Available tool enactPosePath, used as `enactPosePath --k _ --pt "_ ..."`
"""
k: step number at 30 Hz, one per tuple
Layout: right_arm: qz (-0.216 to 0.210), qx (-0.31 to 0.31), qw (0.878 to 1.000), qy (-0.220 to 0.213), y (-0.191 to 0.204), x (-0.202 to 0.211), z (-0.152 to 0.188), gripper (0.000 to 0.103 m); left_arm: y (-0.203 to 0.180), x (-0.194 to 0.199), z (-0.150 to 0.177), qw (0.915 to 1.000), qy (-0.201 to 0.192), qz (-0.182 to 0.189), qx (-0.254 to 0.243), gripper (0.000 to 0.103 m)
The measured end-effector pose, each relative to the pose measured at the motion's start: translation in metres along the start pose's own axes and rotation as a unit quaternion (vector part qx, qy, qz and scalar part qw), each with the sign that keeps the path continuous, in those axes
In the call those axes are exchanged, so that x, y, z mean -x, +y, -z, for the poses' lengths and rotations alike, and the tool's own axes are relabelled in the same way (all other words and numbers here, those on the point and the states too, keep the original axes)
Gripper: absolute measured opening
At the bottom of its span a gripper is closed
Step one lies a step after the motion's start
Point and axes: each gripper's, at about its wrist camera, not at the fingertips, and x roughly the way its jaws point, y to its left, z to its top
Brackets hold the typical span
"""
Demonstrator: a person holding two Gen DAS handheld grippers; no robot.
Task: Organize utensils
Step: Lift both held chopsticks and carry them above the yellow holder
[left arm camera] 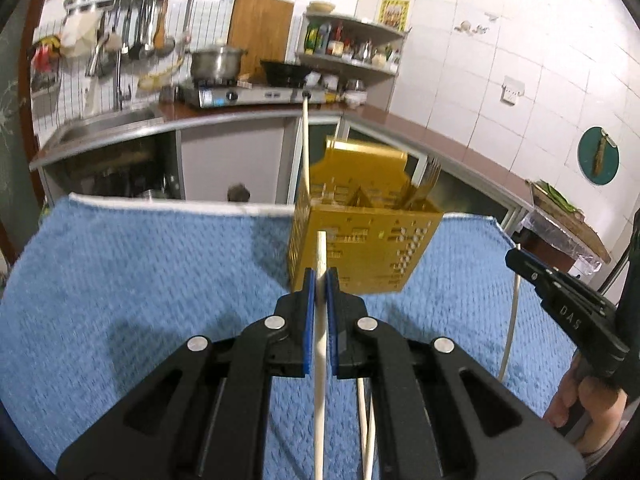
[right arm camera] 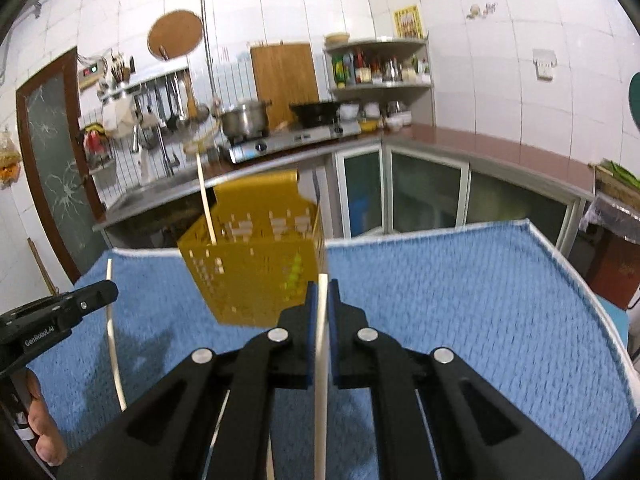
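Note:
A yellow perforated utensil holder (left arm camera: 364, 236) stands on the blue towel (left arm camera: 140, 280); it also shows in the right wrist view (right arm camera: 256, 268). One pale chopstick (left arm camera: 305, 148) stands upright in it, and forks (left arm camera: 426, 180) stick out at its right. My left gripper (left arm camera: 320, 280) is shut on a pale chopstick (left arm camera: 320, 360), just in front of the holder. My right gripper (right arm camera: 322, 292) is shut on another chopstick (right arm camera: 320, 380), near the holder's right corner. The right gripper also shows in the left wrist view (left arm camera: 516, 258), with its chopstick (left arm camera: 512, 320).
More chopsticks (left arm camera: 366, 420) lie on the towel under the left gripper. Behind the table run a counter with a sink (left arm camera: 108, 124), a gas stove with a pot (left arm camera: 218, 62), and a corner shelf of bottles (left arm camera: 352, 46). The towel's far edge (right arm camera: 440, 232) is close behind the holder.

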Motion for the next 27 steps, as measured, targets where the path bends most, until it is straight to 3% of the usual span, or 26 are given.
enactPosePath --k 14,27 --pt "-0.007 -0.003 0.997 -0.08 -0.007 0.012 -0.058 0.005 -0.009 0.024 -0.052 0.9971 -0.073 -0.001 -0.019 0.004" --pt "-0.025 -0.014 0.986 -0.162 0.008 0.025 -0.148 0.005 -0.025 0.031 -0.152 0.9869 -0.16 0.008 -0.018 0.004"
